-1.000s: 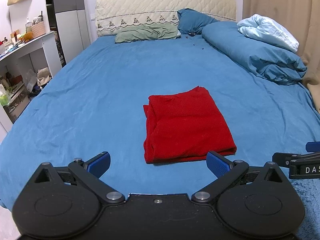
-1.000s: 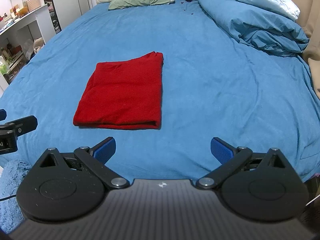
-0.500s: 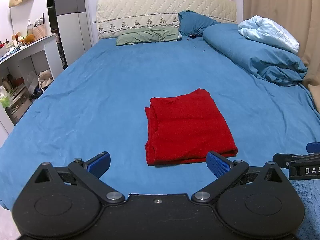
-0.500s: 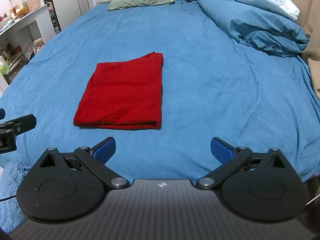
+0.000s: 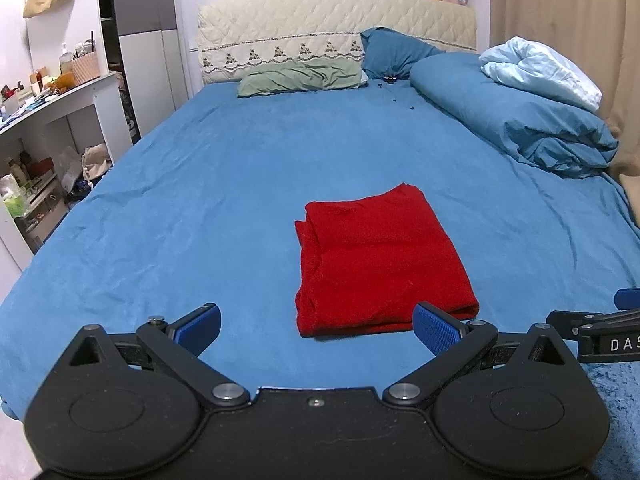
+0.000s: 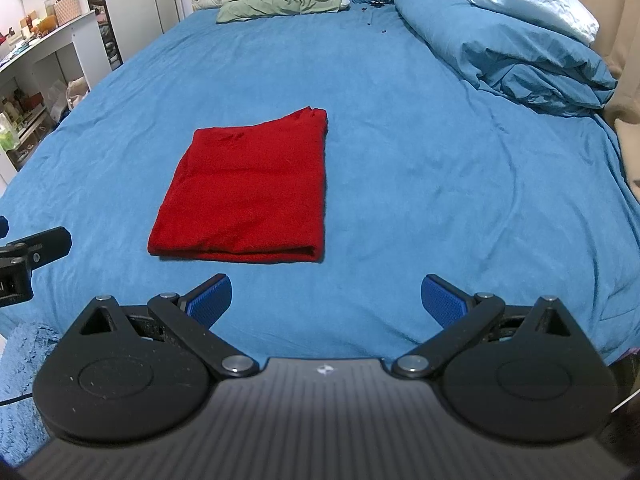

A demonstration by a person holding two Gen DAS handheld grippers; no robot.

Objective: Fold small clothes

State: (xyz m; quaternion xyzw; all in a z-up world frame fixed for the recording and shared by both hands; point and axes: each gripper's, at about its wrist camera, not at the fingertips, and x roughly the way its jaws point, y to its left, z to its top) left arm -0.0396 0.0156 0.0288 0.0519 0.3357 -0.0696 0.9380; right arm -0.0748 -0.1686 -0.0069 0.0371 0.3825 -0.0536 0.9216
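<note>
Blue bed (image 5: 224, 184) fills your view, one heaped duvet (image 5: 516, 120) at its far right and two pillows (image 5: 300, 76) at the head. One red garment (image 5: 380, 264) lies mid-bed, already folded into a neat rectangle. You look finished with this piece; any next move would be setting it aside. Your left gripper (image 5: 316, 326) and right gripper (image 6: 326, 296) both gape wide, holding nothing.

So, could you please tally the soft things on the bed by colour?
Red folded garment: 1
Green pillow: 1
Dark blue pillow: 1
Dark blue duvet: 1
Light blue blanket: 1
Total: 5
</note>
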